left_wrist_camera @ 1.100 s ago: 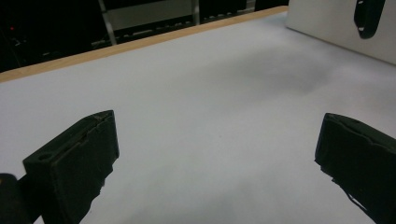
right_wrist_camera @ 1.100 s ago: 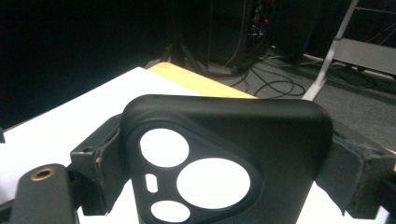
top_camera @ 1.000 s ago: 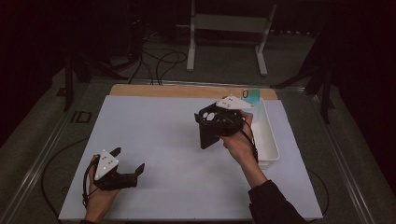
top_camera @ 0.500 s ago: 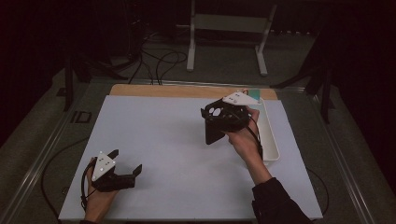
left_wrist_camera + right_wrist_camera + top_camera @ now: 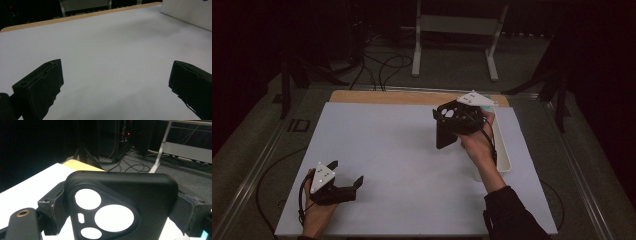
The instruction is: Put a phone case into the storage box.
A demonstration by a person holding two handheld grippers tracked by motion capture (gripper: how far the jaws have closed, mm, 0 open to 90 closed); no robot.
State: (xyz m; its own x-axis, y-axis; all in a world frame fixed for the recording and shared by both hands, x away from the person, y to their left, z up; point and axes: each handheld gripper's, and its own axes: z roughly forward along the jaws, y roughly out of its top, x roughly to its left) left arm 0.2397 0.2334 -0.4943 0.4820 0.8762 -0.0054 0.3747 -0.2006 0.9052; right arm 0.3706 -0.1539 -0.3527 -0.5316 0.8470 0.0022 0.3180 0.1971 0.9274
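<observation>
Black rubbery jaws of the left gripper (image 5: 346, 176) stand wide apart at the near left corner of the white mat (image 5: 392, 150), holding nothing and resting low on it. Farther in, to the right, the right gripper (image 5: 451, 125) is raised above the mat and pinches a black phone case (image 5: 117, 207) across its width, the camera cut-outs facing the lens. The hold looks to be on the case's edges alone; a soft case could bow or twist out if the squeeze slackens, and would drop onto the mat. Just beside that hand, along the mat's right edge, lies a long white tray (image 5: 503, 150), near enough for a swing of the case to knock it. Beyond the table's wooden far strip (image 5: 402, 97), cables (image 5: 382, 65) and a white stand (image 5: 457, 25) sit on the dark floor, well apart.
</observation>
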